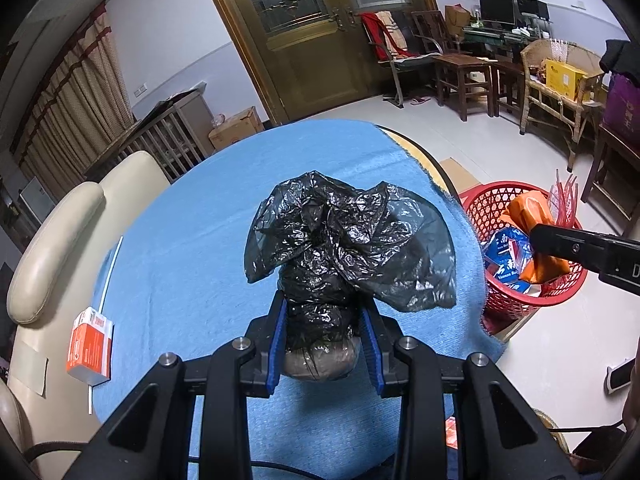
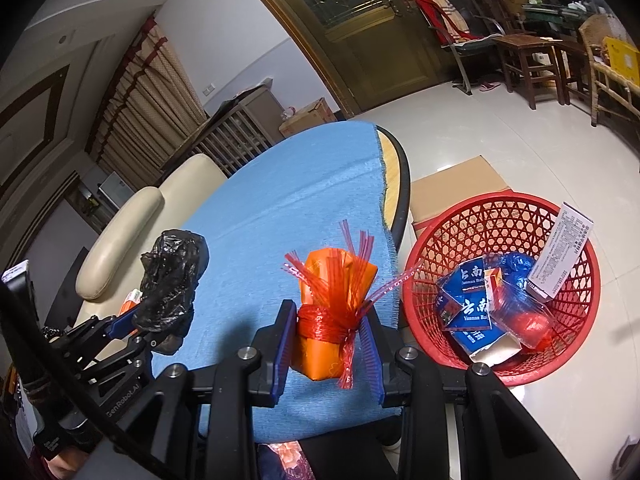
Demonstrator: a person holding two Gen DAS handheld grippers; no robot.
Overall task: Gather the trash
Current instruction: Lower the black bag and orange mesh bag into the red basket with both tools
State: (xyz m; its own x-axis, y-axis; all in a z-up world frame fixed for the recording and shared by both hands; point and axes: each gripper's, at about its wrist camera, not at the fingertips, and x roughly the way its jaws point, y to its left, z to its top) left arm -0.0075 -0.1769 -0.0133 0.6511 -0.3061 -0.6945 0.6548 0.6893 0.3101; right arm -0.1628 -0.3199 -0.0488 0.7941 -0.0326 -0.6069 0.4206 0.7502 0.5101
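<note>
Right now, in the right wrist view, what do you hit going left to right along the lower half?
left gripper shut on the black bag bundle → right gripper shut on the orange packet tied with red plastic → red basket on the floor, holding blue cartons → white box leaning on its right rim.

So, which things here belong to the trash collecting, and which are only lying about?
Job:
- black bag bundle, in left tongs
- orange packet, in right tongs
- red basket

Lying about:
- orange-white carton
- cardboard box
</note>
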